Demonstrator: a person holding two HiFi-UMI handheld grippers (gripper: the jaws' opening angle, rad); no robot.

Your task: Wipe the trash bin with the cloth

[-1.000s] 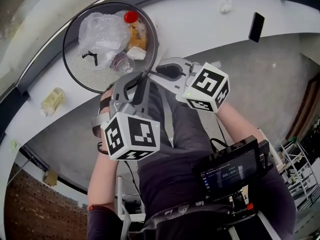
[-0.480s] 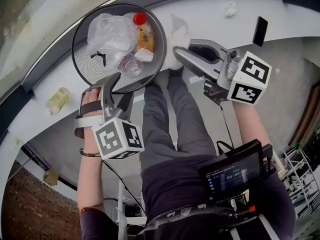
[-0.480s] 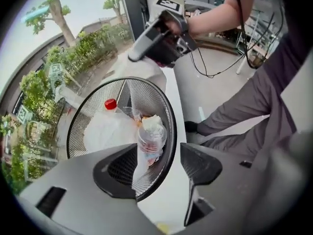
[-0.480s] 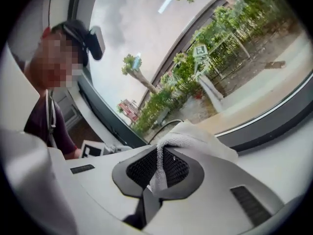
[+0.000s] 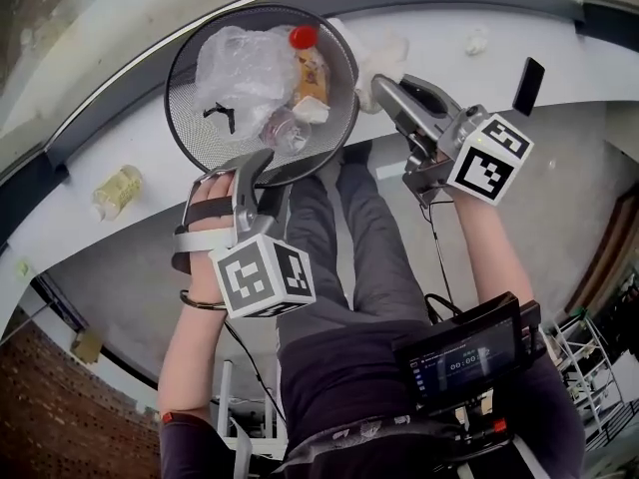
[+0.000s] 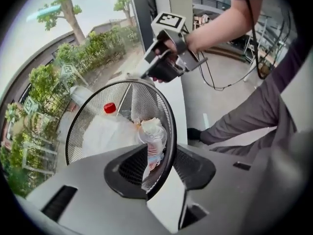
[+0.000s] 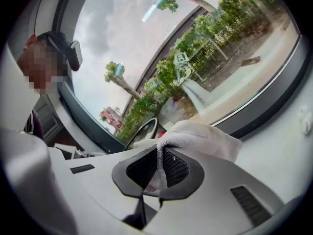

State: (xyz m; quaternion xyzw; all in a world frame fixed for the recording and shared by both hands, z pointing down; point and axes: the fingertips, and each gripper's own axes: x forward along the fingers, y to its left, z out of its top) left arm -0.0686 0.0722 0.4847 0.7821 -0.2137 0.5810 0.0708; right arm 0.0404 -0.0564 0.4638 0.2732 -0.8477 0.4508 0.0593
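The black mesh trash bin (image 5: 200,118) stands on a white ledge, holding plastic bags and a red-capped bottle (image 5: 303,37). My left gripper (image 5: 258,164) is at the bin's near rim. In the left gripper view its jaws (image 6: 164,165) have just been closing, one pad inside the mesh (image 6: 88,126) and one outside, pressing on the rim. My right gripper (image 5: 384,80) is shut on a white cloth (image 5: 384,53), which rests against the outside of the bin's right rim. The right gripper view shows the cloth (image 7: 205,138) bunched in the right gripper (image 7: 159,173), with the bin's rim (image 7: 146,129) just behind.
The white ledge (image 5: 120,138) runs along a curved window. On it lie a crushed bottle (image 5: 115,190), a black phone (image 5: 528,86) and a crumpled paper (image 5: 477,40). The person's legs and a chest-mounted monitor (image 5: 469,347) fill the lower middle.
My right gripper has swung with the cloth from the bin's near side to its right rim. My left gripper has shifted left, opened, and closed onto the near rim.
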